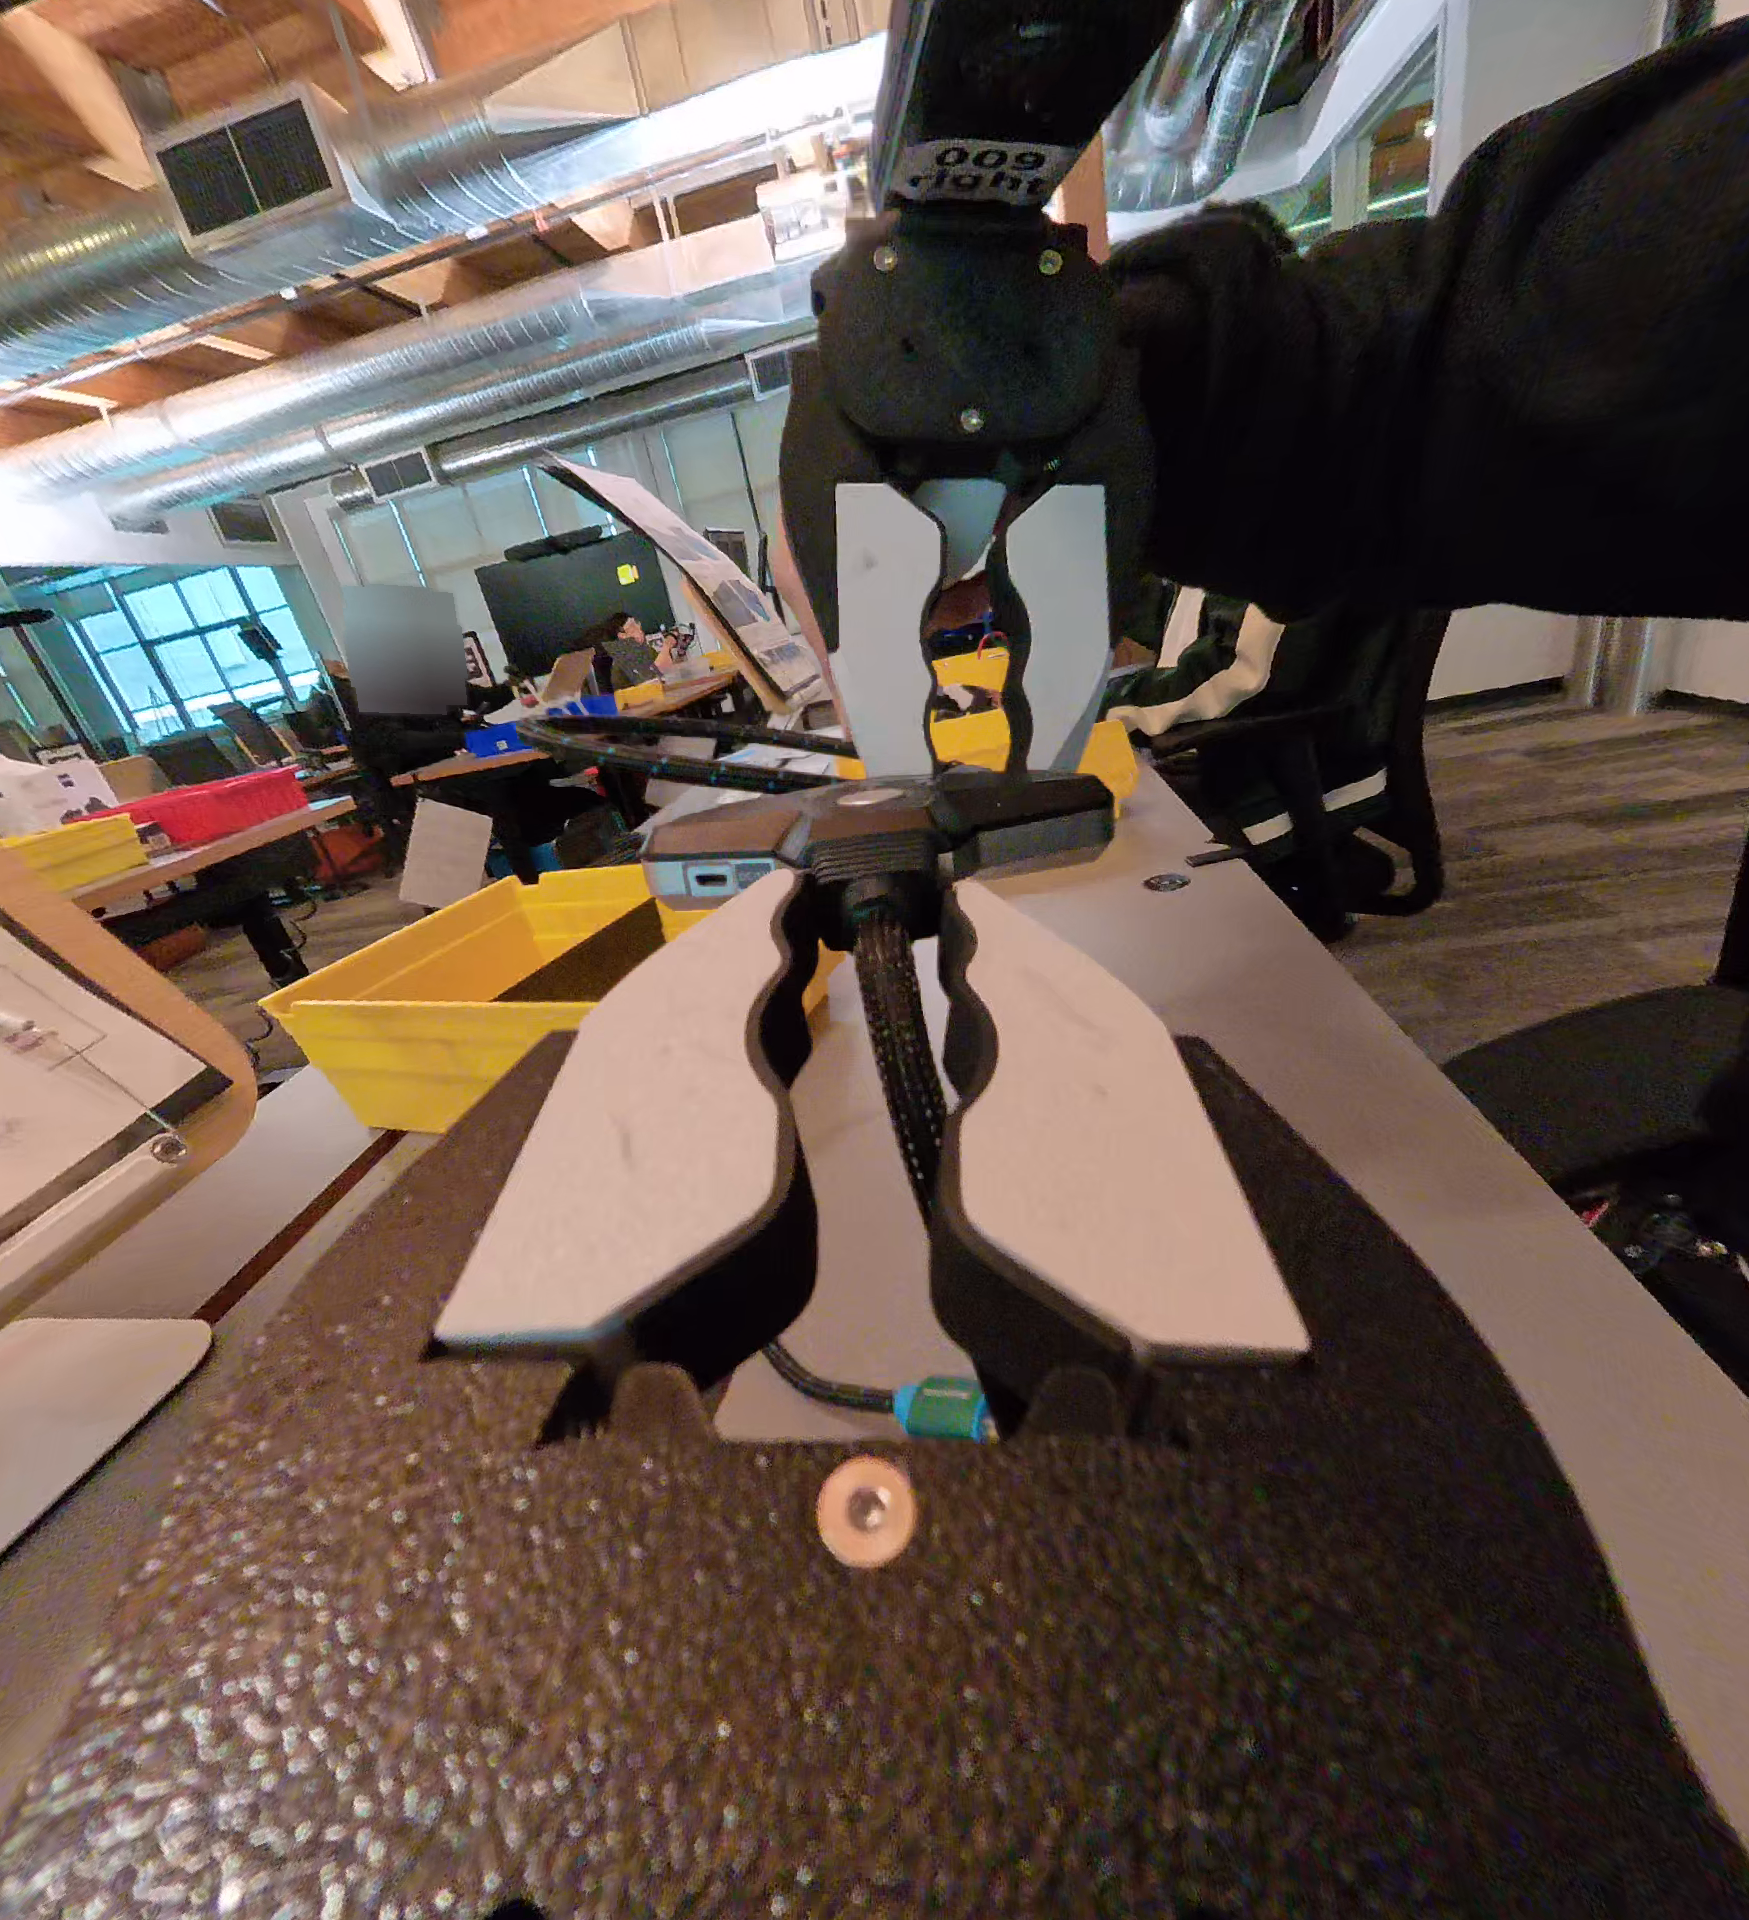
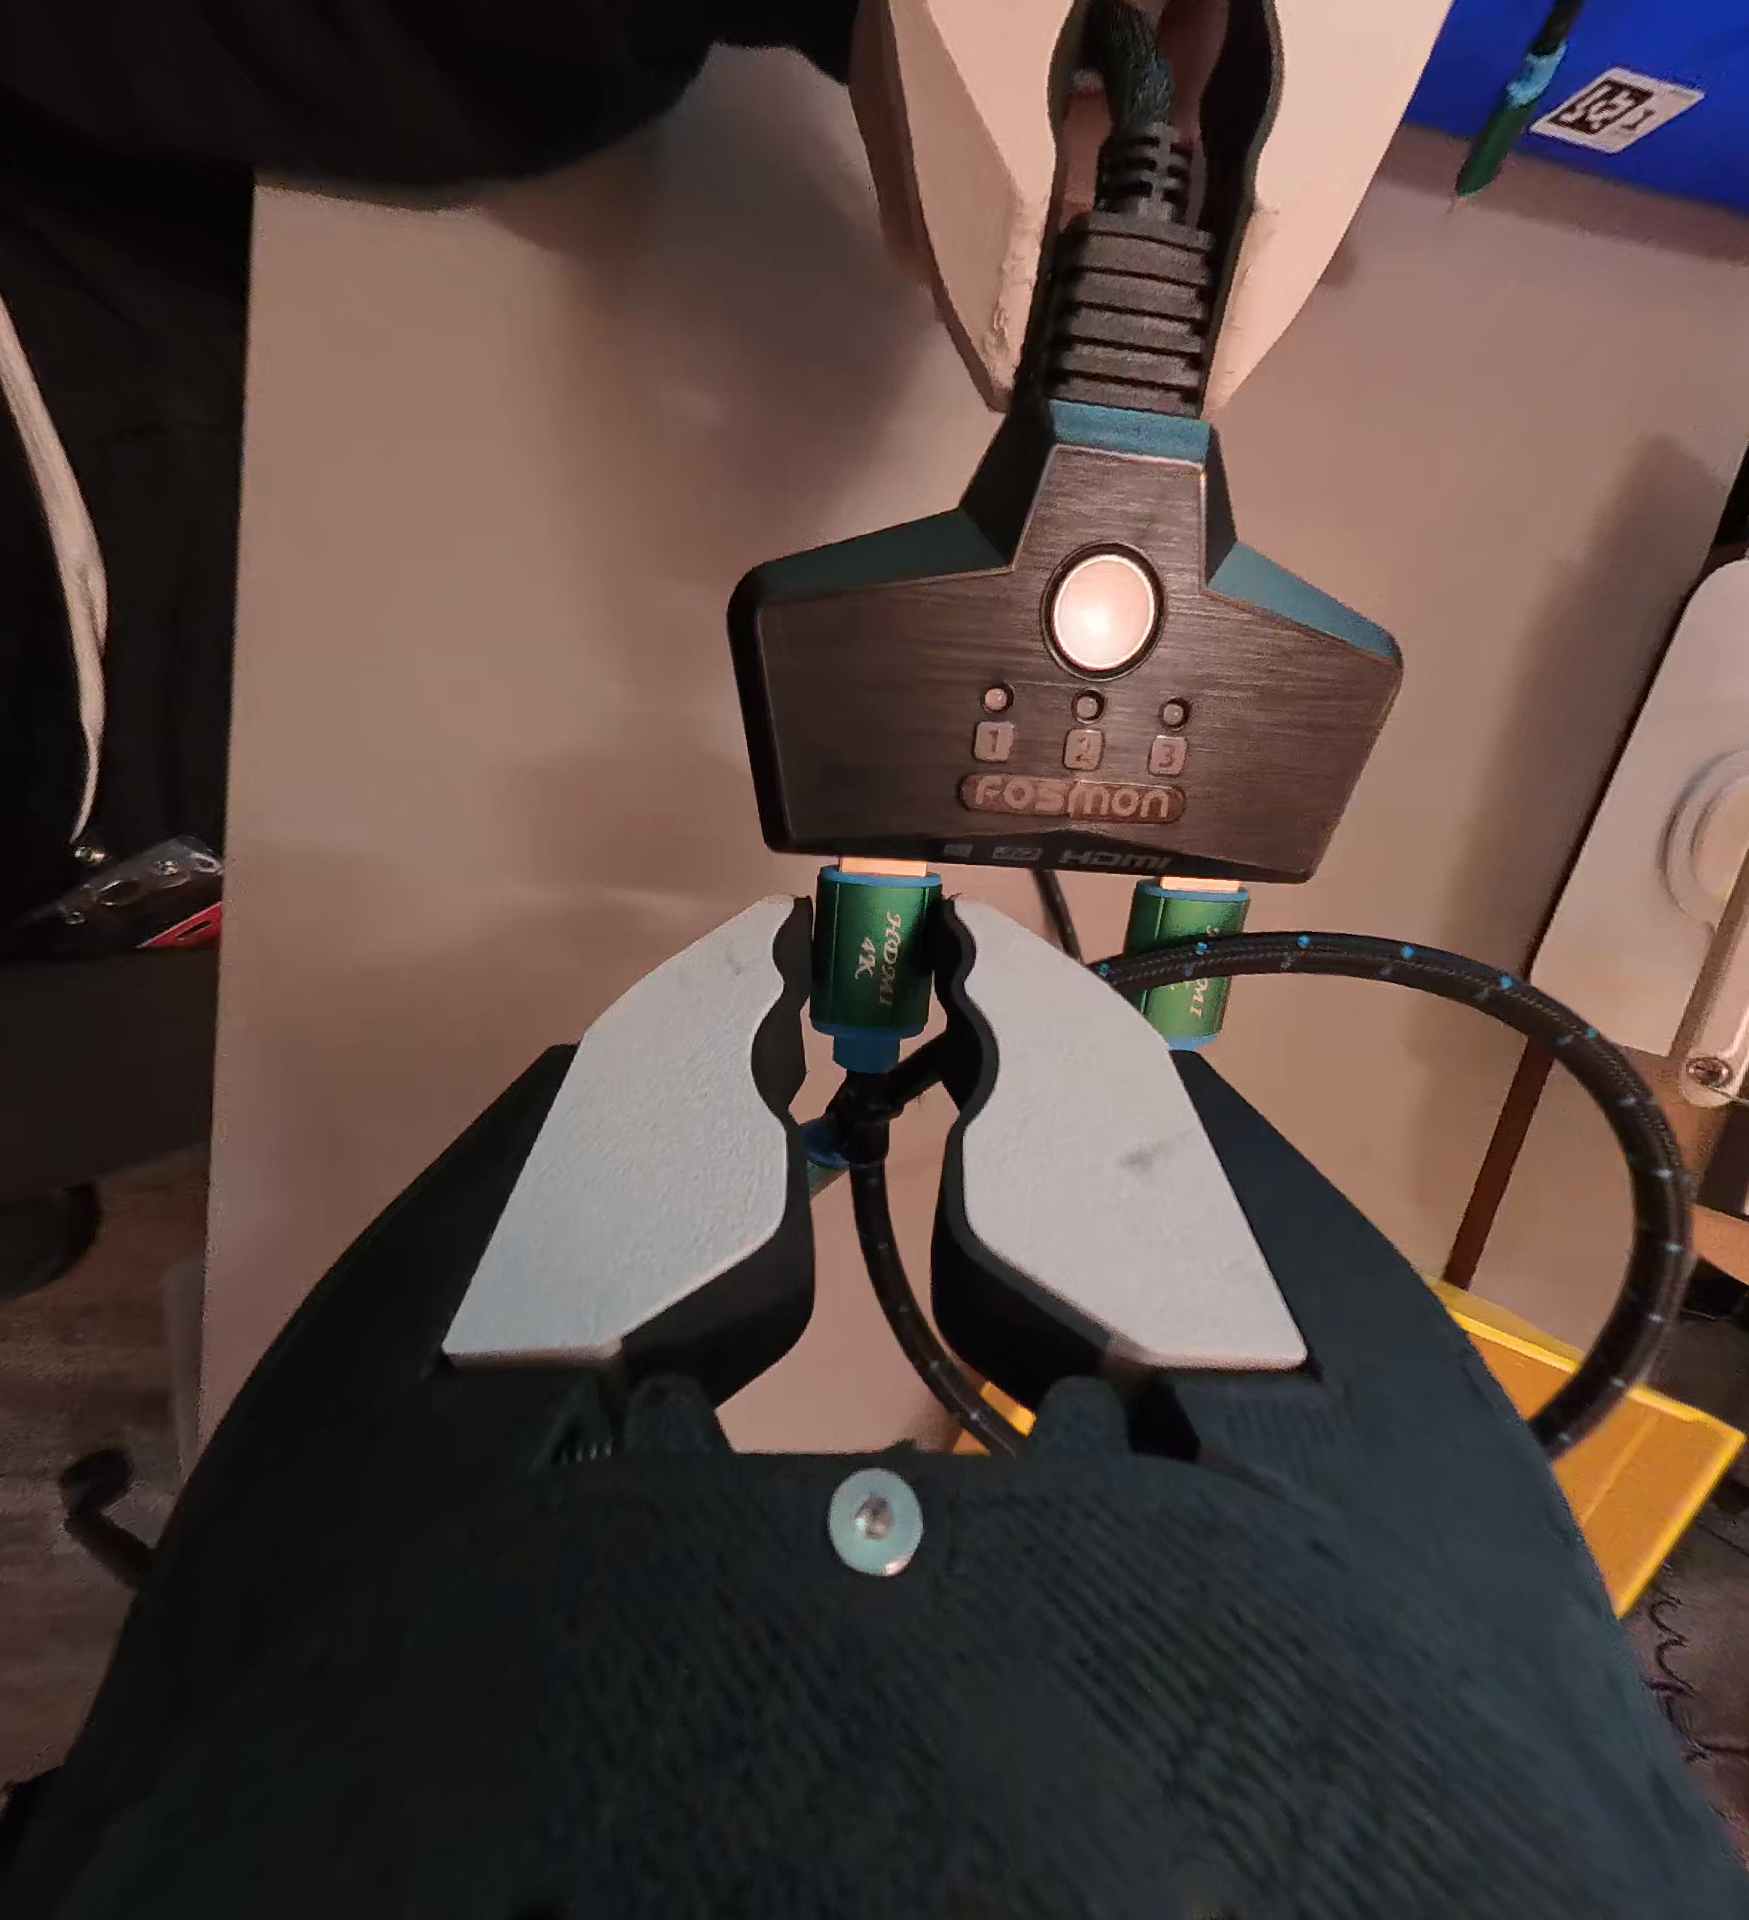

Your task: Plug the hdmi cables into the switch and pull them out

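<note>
The dark HDMI switch [image 2: 1067,665] is held just above the grey table [image 1: 1317,997]. My left gripper [image 1: 875,904] is shut on the ribbed strain relief [image 2: 1130,301] of the switch's own cable, and it also shows at the top of the right wrist view [image 2: 1119,343]. My right gripper [image 2: 875,935] is shut on a green HDMI plug [image 2: 875,966] at the switch's left port, with a strip of its metal tip showing. A second green plug [image 2: 1187,966] sits in the right port. In the left wrist view, the right gripper [image 1: 974,748] comes down behind the switch [image 1: 880,821].
A yellow bin [image 1: 465,997] stands at the table's left edge. A braided cable [image 2: 1618,1091] loops to the right. A loose teal plug [image 1: 937,1405] lies under my left gripper. A white framed board [image 1: 39,1039] stands at the left and a black chair [image 1: 1597,1081] at the right.
</note>
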